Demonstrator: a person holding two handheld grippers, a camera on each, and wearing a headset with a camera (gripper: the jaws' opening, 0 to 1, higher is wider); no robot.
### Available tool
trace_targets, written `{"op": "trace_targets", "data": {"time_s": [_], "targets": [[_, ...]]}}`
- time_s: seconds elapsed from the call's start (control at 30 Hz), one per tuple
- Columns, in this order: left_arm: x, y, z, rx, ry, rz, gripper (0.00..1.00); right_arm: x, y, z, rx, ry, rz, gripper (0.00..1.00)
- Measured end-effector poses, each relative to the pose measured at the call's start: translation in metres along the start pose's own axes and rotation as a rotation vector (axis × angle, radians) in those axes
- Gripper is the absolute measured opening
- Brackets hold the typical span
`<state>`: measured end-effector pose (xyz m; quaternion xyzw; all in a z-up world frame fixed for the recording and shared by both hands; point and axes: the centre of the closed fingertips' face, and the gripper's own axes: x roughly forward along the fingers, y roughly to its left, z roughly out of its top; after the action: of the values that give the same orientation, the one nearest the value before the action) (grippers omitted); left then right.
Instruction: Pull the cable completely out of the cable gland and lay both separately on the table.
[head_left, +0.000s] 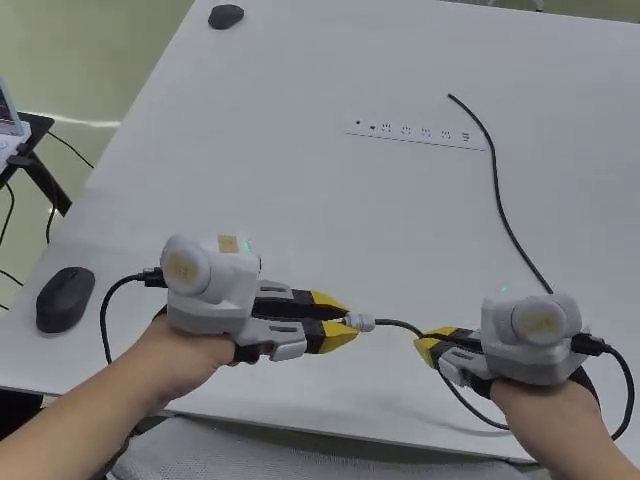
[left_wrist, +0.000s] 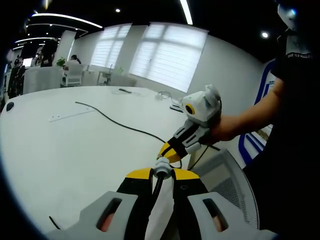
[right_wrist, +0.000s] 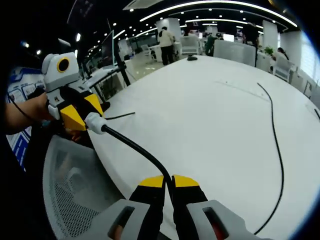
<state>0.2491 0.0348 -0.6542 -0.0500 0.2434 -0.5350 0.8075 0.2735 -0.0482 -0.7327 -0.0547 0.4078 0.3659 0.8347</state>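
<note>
A white cable gland (head_left: 359, 322) sits between the yellow tips of my left gripper (head_left: 343, 317), which is shut on it; it shows as a grey-white round nut (left_wrist: 162, 168) in the left gripper view and as a white knob (right_wrist: 95, 122) in the right gripper view. A black cable (head_left: 398, 326) runs out of the gland to my right gripper (head_left: 424, 346), which is shut on it. The cable (right_wrist: 137, 149) arcs between the two grippers above the table's near edge. In the left gripper view the cable drops down between the jaws.
A white power strip (head_left: 415, 133) lies mid-table with a second long black cable (head_left: 500, 200) curving past it. A black mouse (head_left: 64, 297) rests at the left edge, another dark mouse (head_left: 225, 15) at the far end. A mesh chair (right_wrist: 75, 195) stands below the table edge.
</note>
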Motion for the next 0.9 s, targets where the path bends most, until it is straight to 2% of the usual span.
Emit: {"op": "trace_targets", "data": {"time_s": [0.1,0.23,0.33,0.5,0.6,0.63,0.73,0.9], "targets": [[0.001,-0.001,0.000,0.001,-0.001,0.000,0.14,0.002,-0.007,-0.006,0.061,0.013,-0.024,0.00],[0.001,-0.001,0.001,0.002,-0.002,0.002,0.14,0.003,-0.009,-0.013,0.202,0.021,-0.030,0.00],[0.002,-0.002,-0.001,0.007,0.004,0.002,0.14,0.004,-0.009,-0.017,0.248,0.027,-0.031,0.00],[0.001,0.000,-0.001,0.003,0.002,0.008,0.14,0.003,-0.007,-0.016,0.222,0.012,-0.037,0.00],[-0.001,0.002,0.000,0.002,0.000,0.011,0.14,-0.001,-0.005,-0.012,0.187,-0.008,-0.034,0.01],[-0.002,0.003,0.001,0.000,-0.003,0.012,0.14,-0.001,-0.008,-0.010,0.147,-0.021,-0.045,0.02],[-0.003,0.003,0.002,0.002,-0.005,0.014,0.14,-0.005,-0.004,-0.009,0.080,-0.014,-0.046,0.02],[-0.005,0.004,0.002,0.003,-0.009,0.008,0.14,-0.009,-0.001,-0.009,0.031,-0.005,-0.044,0.05]]}}
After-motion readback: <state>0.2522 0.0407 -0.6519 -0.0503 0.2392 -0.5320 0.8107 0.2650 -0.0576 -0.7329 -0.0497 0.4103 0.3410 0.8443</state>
